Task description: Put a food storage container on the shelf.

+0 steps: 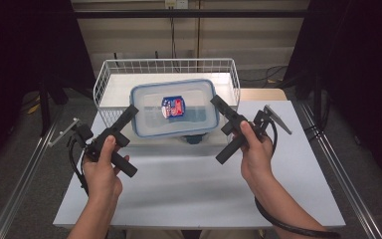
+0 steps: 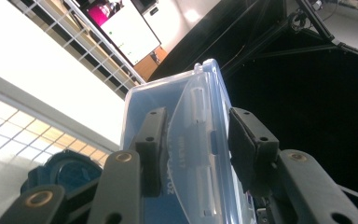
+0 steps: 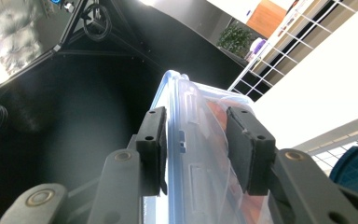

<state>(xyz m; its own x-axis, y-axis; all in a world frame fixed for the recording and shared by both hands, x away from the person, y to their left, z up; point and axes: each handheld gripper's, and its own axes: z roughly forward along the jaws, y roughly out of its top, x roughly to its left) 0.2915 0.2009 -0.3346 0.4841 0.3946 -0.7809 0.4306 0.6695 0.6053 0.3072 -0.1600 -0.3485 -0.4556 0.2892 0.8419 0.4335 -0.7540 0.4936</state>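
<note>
Holding a clear plastic box with a blue-rimmed lid between your two grippers, you have it raised over the front edge of the white wire basket, above the surface. Your left gripper has its fingers closed around the box's left end, and your right gripper has its fingers clamped on the right end; in each gripper view the lid's latch flap sits between the pads.

A red, white and blue label lies under the lid near the middle of the box, but its writing is too small to read. In the left gripper view some moulded lettering runs along the latch flap, blurred and sideways, so you cannot make it out. A dark blue round thing peeks out just below the box, at the basket's near edge; in the left gripper view it shows as a dark dial-like shape by the basket.

The surface is a plain white tabletop, with metal rails running along both sides and grey floor beyond. Black curtains close in the room to left and right. Behind the basket stands a pale wall with cables hanging down from a socket. The left gripper view catches a bright screen high in the room
</note>
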